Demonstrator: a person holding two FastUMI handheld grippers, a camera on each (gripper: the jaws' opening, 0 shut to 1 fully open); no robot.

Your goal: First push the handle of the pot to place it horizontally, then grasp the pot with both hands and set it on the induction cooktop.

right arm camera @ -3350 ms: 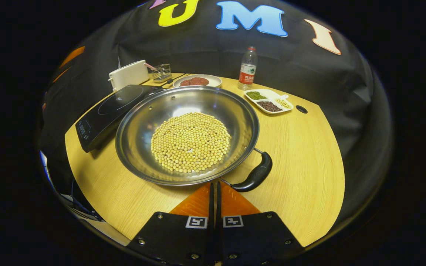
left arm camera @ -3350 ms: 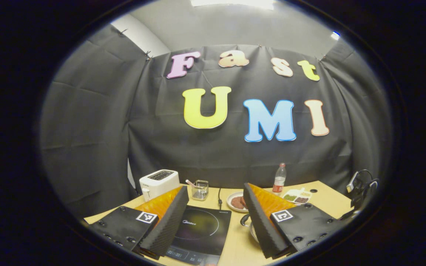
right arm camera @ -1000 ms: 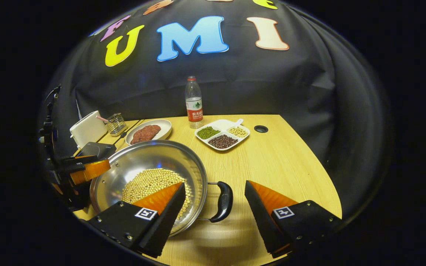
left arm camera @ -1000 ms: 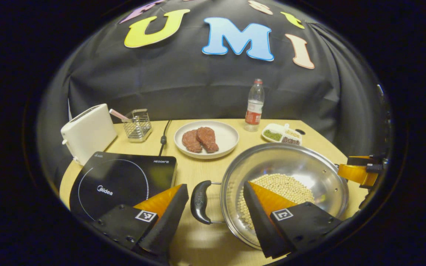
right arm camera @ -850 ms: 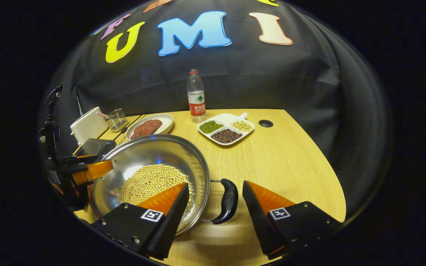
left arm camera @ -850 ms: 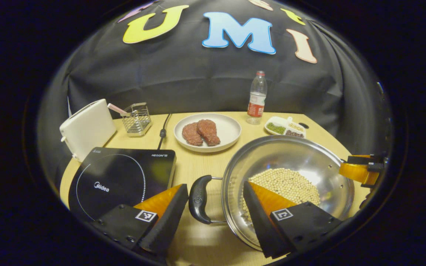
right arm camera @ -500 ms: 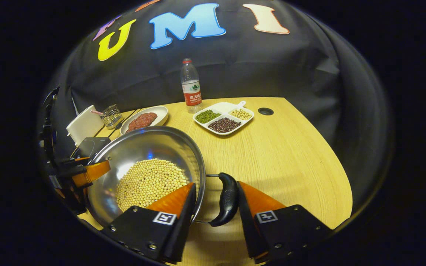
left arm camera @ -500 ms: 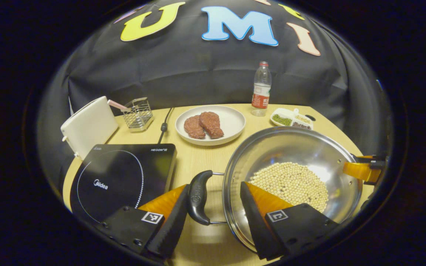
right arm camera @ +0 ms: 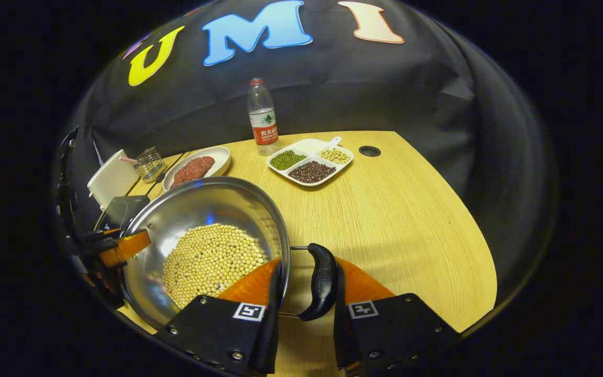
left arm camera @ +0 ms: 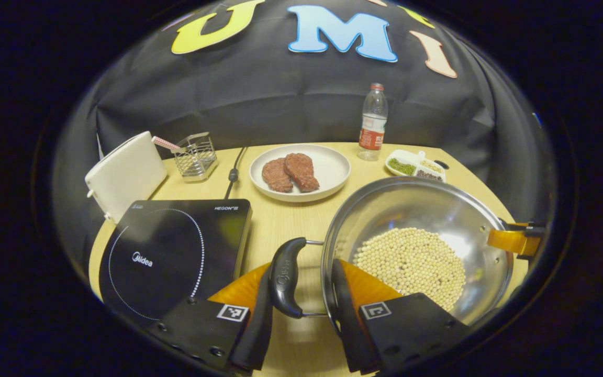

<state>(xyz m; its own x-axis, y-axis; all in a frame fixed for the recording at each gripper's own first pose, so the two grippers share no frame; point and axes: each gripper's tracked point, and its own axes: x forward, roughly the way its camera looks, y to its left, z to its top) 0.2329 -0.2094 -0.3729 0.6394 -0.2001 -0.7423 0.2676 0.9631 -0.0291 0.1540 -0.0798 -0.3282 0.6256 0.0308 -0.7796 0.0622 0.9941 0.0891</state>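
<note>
Resting on the table (right arm camera: 411, 209), the pot (left arm camera: 422, 209) of yellow beans (left arm camera: 411, 259) lies between the two grippers, with the induction cooktop (left arm camera: 170, 251) just beyond the left gripper's outer finger and not yet under the pan. Half a second ago both pairs of jaws stood wide around the handles; now each has narrowed. The left gripper (left arm camera: 301, 309) has its outer finger against the left handle (left arm camera: 285, 276) and its inner finger at the rim inside the pan. The right gripper (right arm camera: 304, 301) brackets the right handle (right arm camera: 322, 280) likewise. Whether either pair presses firmly yet, I cannot tell. I judge the two-handed grasp nearly made, with the lift toward the cooktop next
</note>
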